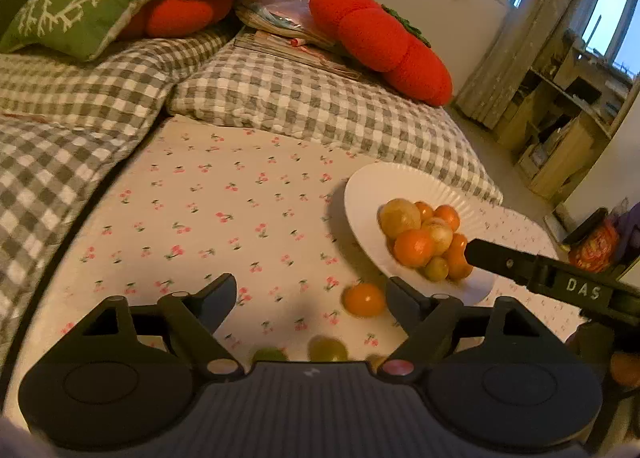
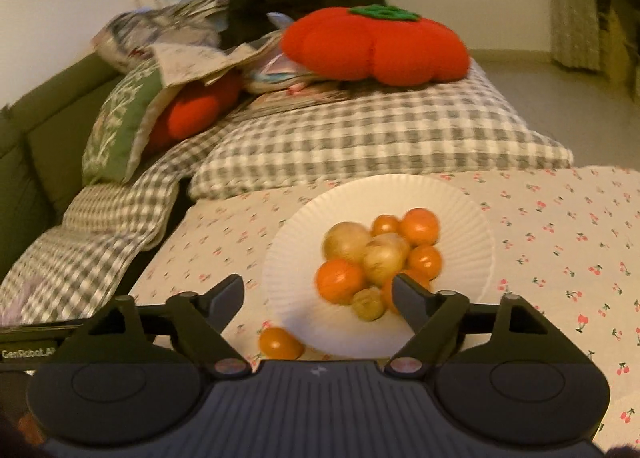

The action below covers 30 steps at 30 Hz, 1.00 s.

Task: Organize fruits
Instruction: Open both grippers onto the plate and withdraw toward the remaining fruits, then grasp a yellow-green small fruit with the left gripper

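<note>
Reaching with both jaws spread and empty, I risk nudging the loose orange at lower centre off the bed.

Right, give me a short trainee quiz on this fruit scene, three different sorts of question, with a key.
1. True or false: every fruit already lies on the white paper plate.
2. Multiple choice: the orange fruit off the plate lies on A) the checked pillow, B) the cherry-print sheet, C) the floor.
3. Fill in: both the left hand-held gripper and the right hand-held gripper are ____, with nothing between their fingers.

Key:
1. False. An orange fruit and greenish fruits lie off the plate.
2. B
3. open
</note>
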Each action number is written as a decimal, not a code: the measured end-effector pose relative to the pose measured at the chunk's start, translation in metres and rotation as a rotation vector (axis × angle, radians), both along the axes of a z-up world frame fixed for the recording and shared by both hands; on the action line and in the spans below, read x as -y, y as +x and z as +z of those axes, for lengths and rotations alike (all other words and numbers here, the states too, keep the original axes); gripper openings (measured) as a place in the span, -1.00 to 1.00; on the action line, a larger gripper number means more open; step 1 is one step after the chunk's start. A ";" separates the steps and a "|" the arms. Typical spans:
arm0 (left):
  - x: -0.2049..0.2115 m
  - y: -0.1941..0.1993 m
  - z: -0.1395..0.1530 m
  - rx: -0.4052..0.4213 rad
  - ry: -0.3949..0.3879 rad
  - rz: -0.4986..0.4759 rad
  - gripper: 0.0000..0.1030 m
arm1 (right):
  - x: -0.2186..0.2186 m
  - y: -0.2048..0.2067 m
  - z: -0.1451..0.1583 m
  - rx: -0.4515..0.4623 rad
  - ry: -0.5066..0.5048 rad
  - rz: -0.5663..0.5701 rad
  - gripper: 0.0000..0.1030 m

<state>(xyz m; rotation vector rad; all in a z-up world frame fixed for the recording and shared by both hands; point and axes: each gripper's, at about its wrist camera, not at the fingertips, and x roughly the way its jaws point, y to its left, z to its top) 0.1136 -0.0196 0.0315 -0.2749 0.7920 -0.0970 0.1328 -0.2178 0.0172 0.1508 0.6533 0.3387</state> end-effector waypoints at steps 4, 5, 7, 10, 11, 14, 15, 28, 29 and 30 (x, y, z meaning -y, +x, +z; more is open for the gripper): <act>-0.004 -0.012 0.001 0.009 0.009 0.005 0.49 | -0.014 -0.012 0.003 0.006 -0.018 0.041 0.64; -0.006 -0.015 0.001 0.017 0.017 0.010 0.52 | -0.016 -0.015 0.004 0.005 -0.022 0.046 0.64; -0.011 -0.023 0.001 0.036 0.032 0.028 0.55 | -0.019 -0.023 0.005 0.004 -0.026 0.051 0.64; -0.018 -0.030 -0.004 0.037 0.045 0.055 0.60 | -0.020 -0.032 0.007 0.010 -0.035 0.061 0.67; -0.019 -0.030 -0.005 0.028 0.046 0.052 0.60 | -0.019 -0.034 0.007 0.010 -0.033 0.061 0.68; -0.019 -0.033 -0.010 0.030 0.052 0.039 0.60 | -0.017 -0.037 0.008 -0.002 -0.002 0.059 0.69; -0.018 -0.033 -0.012 0.031 0.058 0.033 0.60 | -0.016 -0.038 0.007 -0.006 0.010 0.066 0.70; 0.010 -0.052 -0.043 -0.075 0.084 -0.146 0.54 | -0.018 -0.034 -0.008 -0.052 -0.023 0.058 0.70; 0.012 -0.053 -0.045 -0.085 0.084 -0.152 0.52 | -0.020 -0.035 -0.008 -0.051 -0.026 0.068 0.70; 0.013 -0.055 -0.047 -0.093 0.088 -0.158 0.49 | -0.022 -0.036 -0.009 -0.052 -0.028 0.079 0.71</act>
